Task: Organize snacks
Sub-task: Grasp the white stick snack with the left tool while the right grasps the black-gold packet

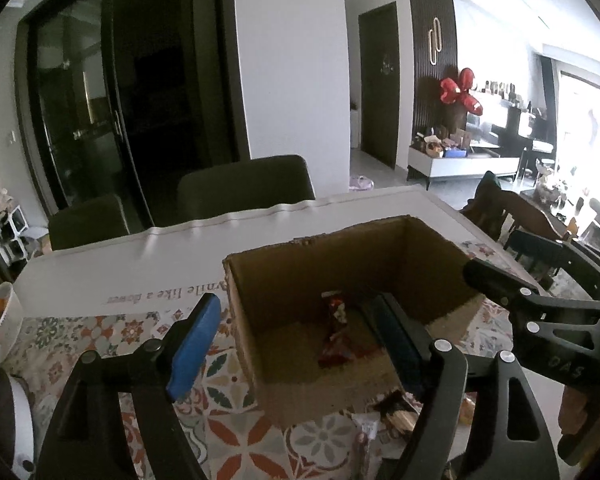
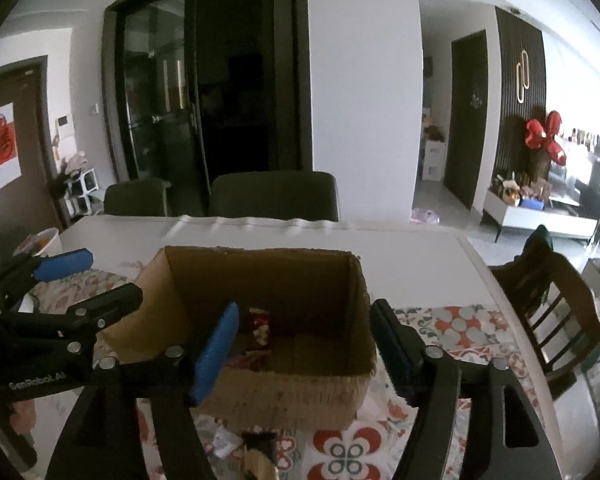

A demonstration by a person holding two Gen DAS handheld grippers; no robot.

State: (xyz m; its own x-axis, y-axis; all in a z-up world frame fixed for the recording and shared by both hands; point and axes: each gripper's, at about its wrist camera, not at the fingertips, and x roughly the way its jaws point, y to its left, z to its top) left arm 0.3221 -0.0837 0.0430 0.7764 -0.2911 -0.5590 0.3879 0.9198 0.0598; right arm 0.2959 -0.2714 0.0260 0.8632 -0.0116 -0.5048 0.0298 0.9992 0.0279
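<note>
An open cardboard box (image 1: 284, 264) stands on the patterned tablecloth; it also shows in the right wrist view (image 2: 260, 276). A red snack packet (image 1: 338, 332) lies on its floor, also seen in the right wrist view (image 2: 260, 326). More snack packets (image 1: 384, 420) lie on the cloth in front of the box, partly hidden by fingers; one shows in the right wrist view (image 2: 260, 456). My left gripper (image 1: 296, 344) is open and empty over the box's near left corner. My right gripper (image 2: 304, 348) is open and empty above the box's near wall. Each gripper shows in the other's view, the right one (image 1: 496, 256) and the left one (image 2: 100, 276).
The table (image 2: 412, 256) carries a floral cloth (image 2: 452, 324). A bowl (image 1: 0, 316) sits at the left edge. Dark chairs (image 1: 244, 188) stand behind the table and a wooden chair (image 2: 556, 304) at its right end.
</note>
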